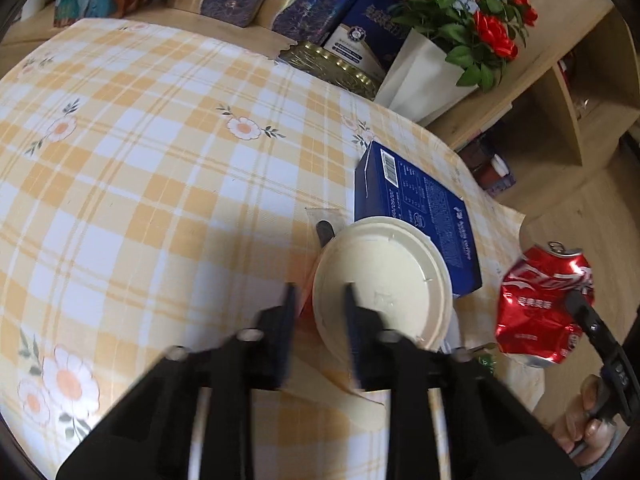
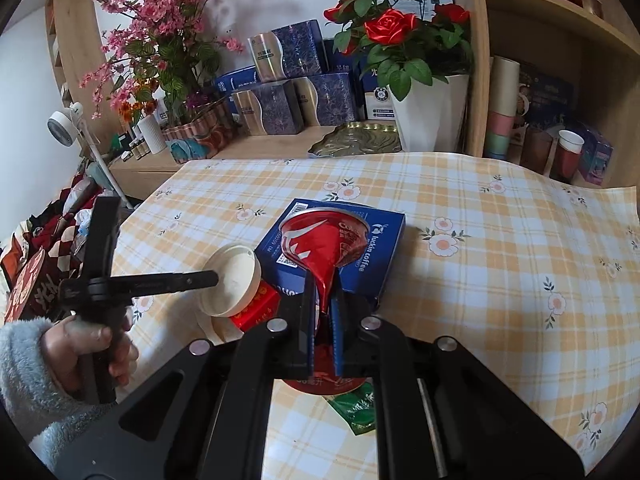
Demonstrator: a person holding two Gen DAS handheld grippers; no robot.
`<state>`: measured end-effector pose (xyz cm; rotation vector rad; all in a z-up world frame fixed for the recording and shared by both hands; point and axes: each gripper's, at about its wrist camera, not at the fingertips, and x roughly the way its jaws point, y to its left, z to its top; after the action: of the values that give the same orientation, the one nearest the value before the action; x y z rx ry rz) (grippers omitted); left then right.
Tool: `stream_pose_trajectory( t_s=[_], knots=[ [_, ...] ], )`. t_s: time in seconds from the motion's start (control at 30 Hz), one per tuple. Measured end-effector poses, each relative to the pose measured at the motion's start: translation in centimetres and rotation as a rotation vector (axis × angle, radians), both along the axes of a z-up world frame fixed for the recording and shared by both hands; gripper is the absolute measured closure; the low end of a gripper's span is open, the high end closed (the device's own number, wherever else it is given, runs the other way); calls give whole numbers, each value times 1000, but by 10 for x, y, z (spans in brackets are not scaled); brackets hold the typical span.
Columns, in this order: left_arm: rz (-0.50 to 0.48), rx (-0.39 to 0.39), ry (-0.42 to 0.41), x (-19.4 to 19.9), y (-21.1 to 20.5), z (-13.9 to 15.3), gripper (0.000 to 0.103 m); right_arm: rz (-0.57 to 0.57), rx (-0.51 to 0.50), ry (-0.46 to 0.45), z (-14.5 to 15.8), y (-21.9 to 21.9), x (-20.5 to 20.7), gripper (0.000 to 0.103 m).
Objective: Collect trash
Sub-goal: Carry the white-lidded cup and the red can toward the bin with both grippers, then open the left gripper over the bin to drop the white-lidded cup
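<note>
A crushed red cola can (image 2: 320,240) is pinched flat between the fingers of my right gripper (image 2: 323,304), which is shut on it and holds it off the table. In the left wrist view the can (image 1: 540,300) hangs beyond the table's right edge. A red paper cup with a cream lid (image 1: 380,288) lies tilted beside a blue coffee box (image 1: 416,216). My left gripper (image 1: 320,304) straddles the cup's rim, one finger on the lid and one outside, shut on it. The right wrist view shows that gripper (image 2: 212,279) reaching across the lid (image 2: 236,284).
A green wrapper (image 2: 356,408) lies under the can near the front edge. A black item in a clear sleeve (image 1: 324,228) sits behind the cup. The checked tablecloth (image 1: 160,180) covers the table. A white pot of red roses (image 2: 424,112), a gold tray (image 2: 360,140) and boxes stand behind.
</note>
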<state>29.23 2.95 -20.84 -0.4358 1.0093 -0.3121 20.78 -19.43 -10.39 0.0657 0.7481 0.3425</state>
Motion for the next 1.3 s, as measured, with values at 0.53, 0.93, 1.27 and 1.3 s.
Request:
stream_pose_trajectory(
  t_s=[0.53,0.93,1.27,1.3],
  knots=[
    [-82,75,-163,-55,3,66,99,-61,60,-7,8,-7,-48,93],
    [-220,168,-236,-166,-9,88,99,-81,86,-21,14,2,-128,93],
    [-354,243,-194,-258,-29,52,99,-112,112,-28,1,-7,-197,93],
    [-366,252,-183,-265,-31,45,99,-116,116,-24,-2,-9,-201,93]
  ],
)
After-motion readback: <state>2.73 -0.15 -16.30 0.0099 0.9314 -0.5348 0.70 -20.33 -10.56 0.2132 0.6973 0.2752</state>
